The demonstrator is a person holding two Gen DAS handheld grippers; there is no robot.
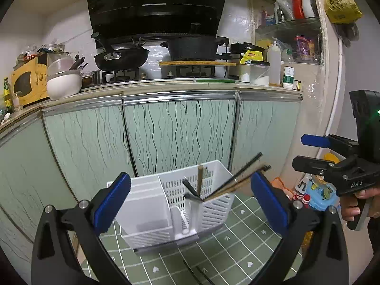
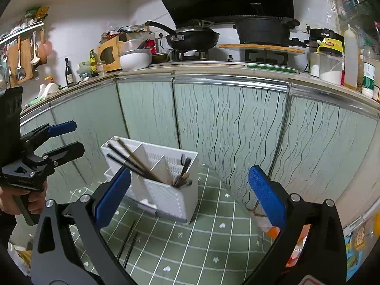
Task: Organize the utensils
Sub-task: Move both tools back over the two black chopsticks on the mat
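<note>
White utensil caddy (image 1: pixel 166 204) on the green checked mat (image 1: pixel 237 249), chopsticks (image 1: pixel 237 180) leaning inside. Two loose chopsticks (image 2: pixel 129 244) lie near it. Left gripper (image 1: pixel 190 201) and right gripper (image 2: pixel 190 194): both wide, empty. Risk: loose pair rolls; light caddy tips if nudged.

"SUPOR" in white on the black electric cooker (image 2: pixel 325 34) on the counter, "UAS" in pale letters on the black handheld right gripper's body (image 1: pixel 357 183), yellow bag's print unreadable
</note>
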